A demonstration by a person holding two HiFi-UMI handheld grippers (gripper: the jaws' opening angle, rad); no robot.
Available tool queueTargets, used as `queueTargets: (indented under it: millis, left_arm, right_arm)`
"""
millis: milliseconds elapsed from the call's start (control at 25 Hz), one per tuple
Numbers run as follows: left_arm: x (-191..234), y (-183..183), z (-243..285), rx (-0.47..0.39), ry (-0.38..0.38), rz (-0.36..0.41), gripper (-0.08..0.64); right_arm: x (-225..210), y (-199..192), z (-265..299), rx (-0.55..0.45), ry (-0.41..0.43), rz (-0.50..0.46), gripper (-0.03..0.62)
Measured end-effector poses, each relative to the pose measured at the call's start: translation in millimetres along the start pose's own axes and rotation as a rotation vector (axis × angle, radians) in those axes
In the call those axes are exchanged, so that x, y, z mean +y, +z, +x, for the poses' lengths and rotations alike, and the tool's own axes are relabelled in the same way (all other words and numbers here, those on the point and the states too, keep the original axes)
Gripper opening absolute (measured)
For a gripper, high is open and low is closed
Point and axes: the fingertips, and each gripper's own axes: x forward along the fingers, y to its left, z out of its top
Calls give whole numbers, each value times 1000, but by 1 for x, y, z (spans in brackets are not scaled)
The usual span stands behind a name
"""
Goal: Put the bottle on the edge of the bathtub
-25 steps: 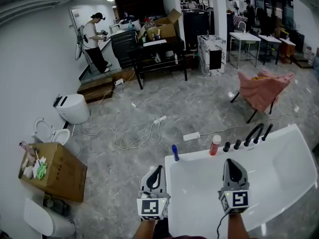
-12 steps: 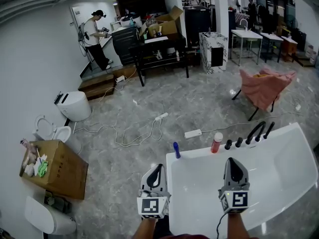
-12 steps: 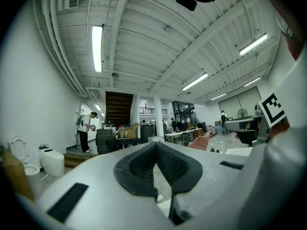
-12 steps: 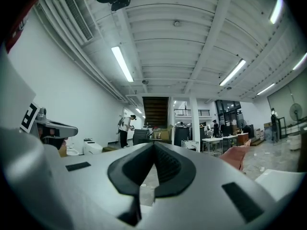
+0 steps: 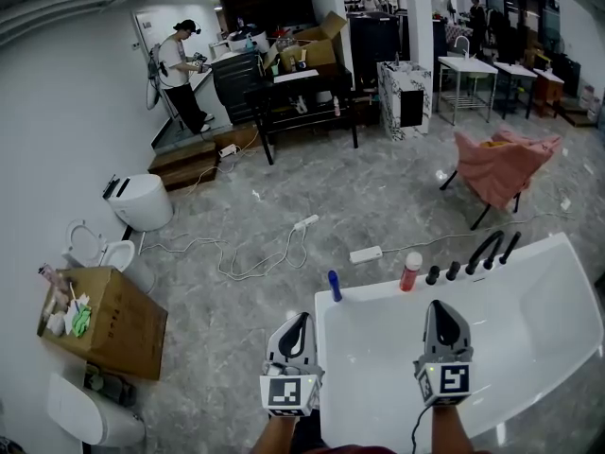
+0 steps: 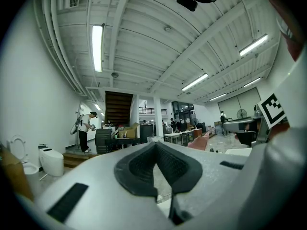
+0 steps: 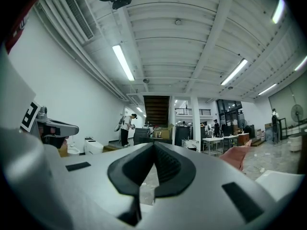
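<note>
Holds left tongs [image 5: 299, 320] and right tongs [image 5: 441, 307] clenched tight, empty, at 6 o'clock of the bathtub [image 5: 529, 343]; leaves the bottle [image 5: 408, 273] standing on its 12 o'clock rim, untouched.

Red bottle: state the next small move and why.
Probably open the right hand-held gripper: its jaws are shut and empty, and the red bottle stands ahead of it on the bathtub rim, unheld.
</note>
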Motion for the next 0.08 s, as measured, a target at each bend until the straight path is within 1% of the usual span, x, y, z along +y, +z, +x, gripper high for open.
queueTargets:
  millis: [80]
  left_arm:
    - [-3, 1, 1, -6, -2, -2, 5]
  right_arm:
    - [-2, 1, 0, -4, 4, -3, -3]
